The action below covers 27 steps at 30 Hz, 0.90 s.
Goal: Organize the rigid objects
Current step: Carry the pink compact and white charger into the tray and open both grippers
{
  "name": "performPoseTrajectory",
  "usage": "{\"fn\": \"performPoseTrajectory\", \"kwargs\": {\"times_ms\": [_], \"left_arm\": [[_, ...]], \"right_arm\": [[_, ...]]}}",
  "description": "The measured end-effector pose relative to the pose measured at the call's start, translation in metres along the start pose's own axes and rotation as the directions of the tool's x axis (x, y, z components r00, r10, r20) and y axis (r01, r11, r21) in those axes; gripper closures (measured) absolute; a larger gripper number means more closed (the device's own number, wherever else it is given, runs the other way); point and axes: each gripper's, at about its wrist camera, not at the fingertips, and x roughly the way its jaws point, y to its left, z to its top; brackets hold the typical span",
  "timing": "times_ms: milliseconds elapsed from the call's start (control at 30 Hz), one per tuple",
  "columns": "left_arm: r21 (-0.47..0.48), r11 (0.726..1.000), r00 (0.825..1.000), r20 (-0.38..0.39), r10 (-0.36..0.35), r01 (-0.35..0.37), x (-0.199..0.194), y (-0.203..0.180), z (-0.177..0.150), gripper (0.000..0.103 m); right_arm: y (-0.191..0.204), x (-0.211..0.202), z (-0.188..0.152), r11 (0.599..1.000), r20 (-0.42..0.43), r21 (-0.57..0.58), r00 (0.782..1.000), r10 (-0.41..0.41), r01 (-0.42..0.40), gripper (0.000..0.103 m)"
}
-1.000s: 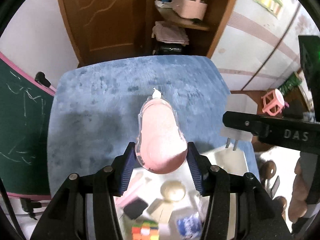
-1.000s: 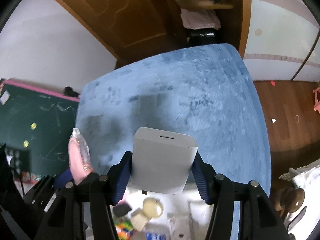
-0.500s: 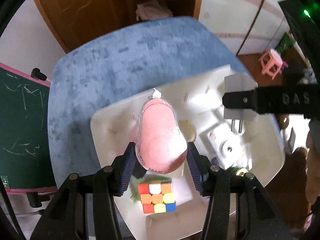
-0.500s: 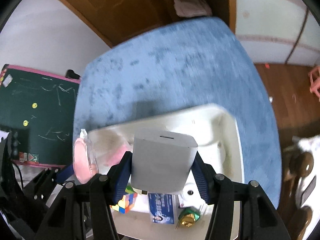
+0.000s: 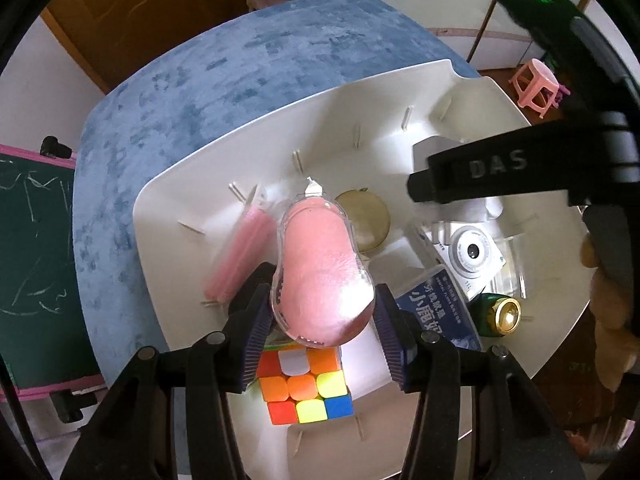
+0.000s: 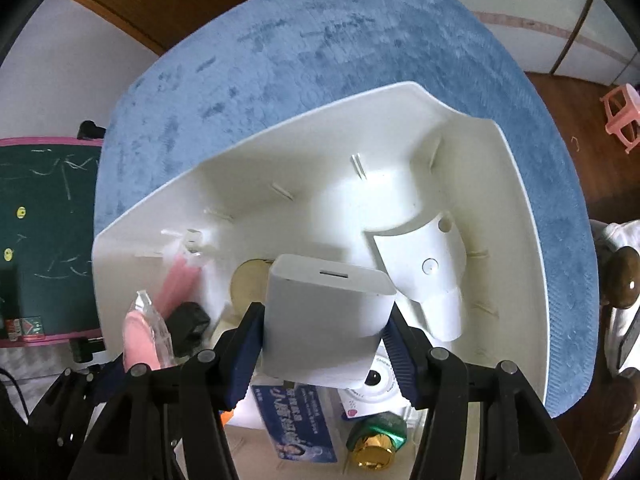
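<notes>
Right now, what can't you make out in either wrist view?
- Cube: left view, its far side is behind the pink case in the left claw; in the right view only an orange sliver shows.
- Camera: right view, mostly behind the charger in the right claw.
- Blue card text: too blurred to read.
- Bin: near rim cut off by the frame edge in both views.

Your right gripper (image 6: 324, 344) clamped a white charger block (image 6: 326, 320) above the white bin (image 6: 516, 216) on the blue cloth (image 6: 320, 40). Beneath it lay a blue card (image 6: 298, 428); to its left, a pink egg-shaped case (image 6: 142, 340).
</notes>
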Motion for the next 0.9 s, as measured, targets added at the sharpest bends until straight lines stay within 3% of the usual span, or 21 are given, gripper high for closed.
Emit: {"fn": "performPoseTrajectory", "kwargs": {"times_ms": [233, 367, 500, 900], "left_arm": [[0.000, 1.000, 1.000, 0.020, -0.011, 0.011, -0.001, -0.001, 0.000, 0.048], [-0.009, 1.000, 0.999, 0.033, -0.014, 0.014, -0.004, 0.000, -0.001, 0.046], [-0.018, 1.000, 0.998, 0.058, -0.021, 0.022, -0.012, 0.001, -0.002, 0.025], [-0.034, 0.999, 0.992, 0.123, -0.005, 0.009, -0.049, 0.009, -0.011, 0.024]], "right_arm": [[0.001, 0.008, 0.005, 1.000, -0.004, 0.003, 1.000, -0.005, 0.005, 0.044], [-0.002, 0.004, 0.003, 0.999, 0.021, 0.015, 0.999, 0.032, -0.032, 0.043], [-0.001, -0.008, 0.002, 1.000, 0.071, -0.004, 0.997, 0.023, -0.023, 0.035], [0.018, -0.046, -0.018, 0.997, 0.172, -0.075, 0.985, 0.029, -0.016, 0.035]]}}
